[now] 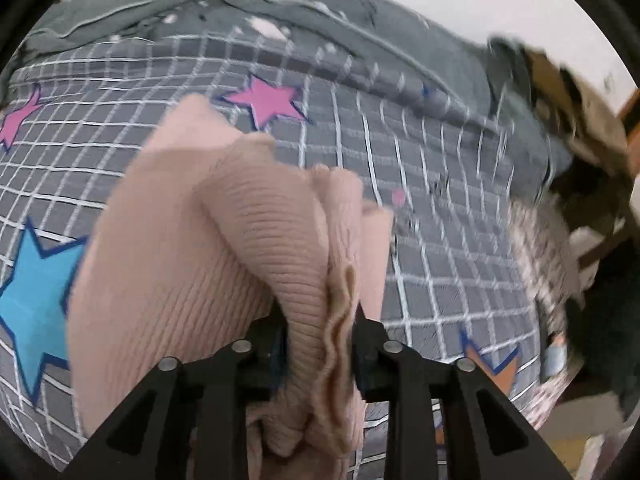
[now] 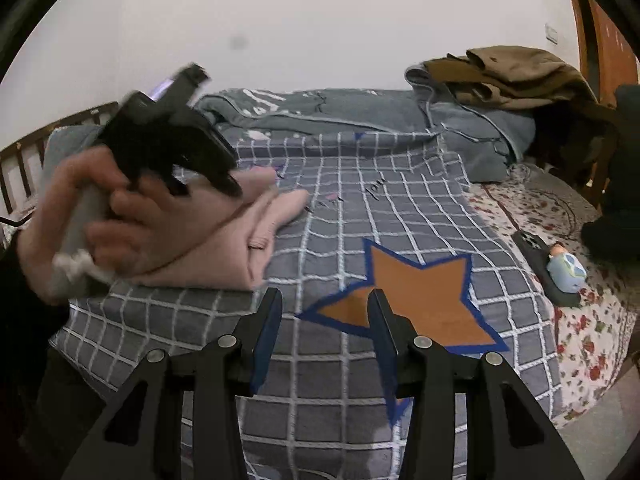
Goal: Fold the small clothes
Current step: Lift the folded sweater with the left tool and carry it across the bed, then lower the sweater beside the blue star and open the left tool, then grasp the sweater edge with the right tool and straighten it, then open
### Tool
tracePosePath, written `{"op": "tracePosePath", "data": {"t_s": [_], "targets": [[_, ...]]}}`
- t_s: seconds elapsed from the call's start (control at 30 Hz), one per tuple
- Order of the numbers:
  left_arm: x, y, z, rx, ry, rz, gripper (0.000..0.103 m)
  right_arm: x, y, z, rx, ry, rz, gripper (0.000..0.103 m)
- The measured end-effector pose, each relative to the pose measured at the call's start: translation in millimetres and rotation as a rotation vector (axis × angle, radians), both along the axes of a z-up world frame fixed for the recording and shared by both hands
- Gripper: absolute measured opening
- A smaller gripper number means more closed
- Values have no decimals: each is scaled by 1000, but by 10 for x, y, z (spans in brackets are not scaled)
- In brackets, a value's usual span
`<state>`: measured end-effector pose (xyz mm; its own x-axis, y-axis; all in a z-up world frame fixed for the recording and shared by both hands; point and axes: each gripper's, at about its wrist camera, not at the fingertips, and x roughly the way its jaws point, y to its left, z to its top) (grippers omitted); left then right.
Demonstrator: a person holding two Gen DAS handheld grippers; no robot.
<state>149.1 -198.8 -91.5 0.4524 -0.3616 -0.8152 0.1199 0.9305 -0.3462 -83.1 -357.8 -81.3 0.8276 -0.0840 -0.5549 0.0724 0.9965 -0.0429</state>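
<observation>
A pink ribbed knit garment [image 1: 192,248] lies on the grey checked bedspread [image 1: 440,240]. My left gripper [image 1: 320,320] is shut on a bunched edge of it, the cloth filling the gap between the fingers. In the right wrist view the same garment [image 2: 208,236] lies partly folded at the left, with the left gripper [image 2: 208,184] and the hand holding it above it. My right gripper [image 2: 324,300] is open and empty, hovering over the bedspread [image 2: 360,208] near an orange star print, to the right of the garment.
A grey quilt [image 2: 360,116] is heaped along the far side of the bed, with a brown coat [image 2: 516,76] on it at the right. A phone and a small blue figure [image 2: 564,268] lie on the floral sheet [image 2: 592,320] at the right edge. A white wall stands behind.
</observation>
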Motion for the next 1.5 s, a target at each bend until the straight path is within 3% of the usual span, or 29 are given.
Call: {"op": "tracePosePath", "data": {"t_s": [0.1, 0.23, 0.43, 0.67, 0.73, 0.77, 0.8, 0.9, 1.03, 1.1, 1.17, 1.27, 1.33, 1.4, 1.5], "targets": [[-28, 38, 105, -82, -14, -78, 56, 22, -39, -16, 23, 13, 15, 45], [-9, 315, 349, -188, -20, -131, 60, 135, 27, -4, 43, 11, 56, 45], [17, 971, 416, -72, -88, 9, 62, 518, 281, 111, 168, -29, 207, 52], [11, 1741, 120, -46, -55, 143, 62, 1089, 683, 59, 302, -5, 336, 53], [1, 1880, 52, -78, -46, 159, 62, 1307, 779, -64, 294, 43, 327, 42], [2, 1894, 26, -88, -44, 159, 62, 1374, 780, -110, 262, 42, 284, 11], [-5, 1916, 4, -94, -45, 156, 62, 1400, 761, -137, 238, 33, 253, 6], [-14, 1893, -47, -73, -62, 127, 62, 1320, 524, -227, 274, -20, 204, 6], [-36, 1718, -99, -83, -78, 45, 62, 1247, 512, -641, 241, 80, 189, 5], [-72, 1583, -100, -102, -87, -16, 62, 1141, 568, -694, 207, 74, 177, 5], [-116, 1426, -109, -79, -108, -68, 62, 1116, 600, -621, 208, 73, 167, 6], [-136, 1260, -173, -12, -127, -66, 63, 1113, 598, -410, 245, 63, 197, 10], [-118, 1221, -212, -15, -116, -74, 63, 1085, 573, -290, 239, 40, 216, 21], [-91, 1212, -237, -37, -98, -74, 64, 1089, 527, -154, 217, -13, 208, 46], [-71, 1241, -239, -63, -83, -75, 64, 1213, 448, -32, 219, -41, 180, 49]]}}
